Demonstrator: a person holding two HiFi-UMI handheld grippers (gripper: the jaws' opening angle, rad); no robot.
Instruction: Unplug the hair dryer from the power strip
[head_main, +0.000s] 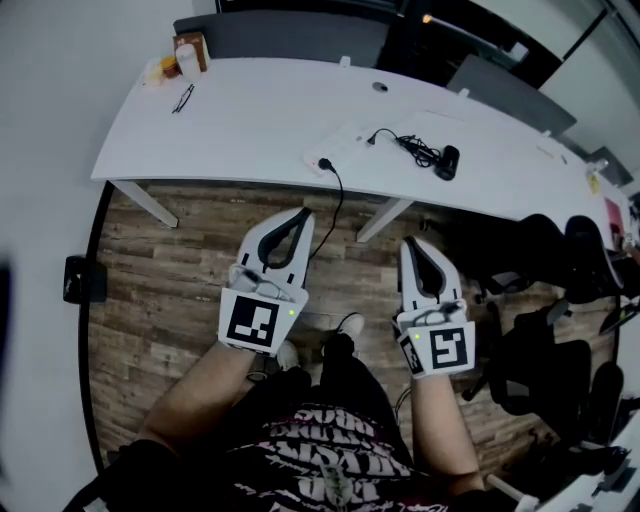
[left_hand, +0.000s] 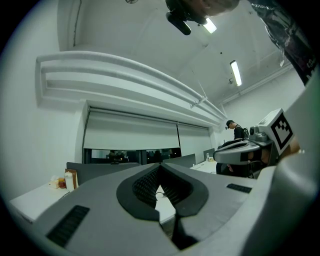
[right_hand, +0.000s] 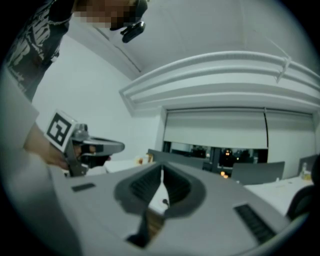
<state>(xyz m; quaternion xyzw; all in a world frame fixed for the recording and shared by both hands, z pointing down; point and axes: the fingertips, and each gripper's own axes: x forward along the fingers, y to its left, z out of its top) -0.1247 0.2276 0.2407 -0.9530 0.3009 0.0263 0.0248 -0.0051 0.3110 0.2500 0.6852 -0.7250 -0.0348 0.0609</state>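
Nearest, my left gripper (head_main: 302, 214) and right gripper (head_main: 411, 243) point level over the wooden floor (head_main: 170, 300), well short of the power strip (head_main: 340, 152). Both have their jaws together, with nothing between them. That white strip lies on the tabletop (head_main: 250, 120). Near the strip, to its right, rests the black hair dryer (head_main: 447, 161), its cord reaching the strip.

The desk (head_main: 250, 120) across the upper frame has a smooth, matt white top, and the floor (head_main: 170, 300) below it is brown wood-grain planking. The left gripper (head_main: 303, 212) and right gripper (head_main: 410, 243) have matt pale-grey plastic shells with black ribbed pads (left_hand: 145, 185). The hair dryer (head_main: 447, 162) looks like matt black plastic.
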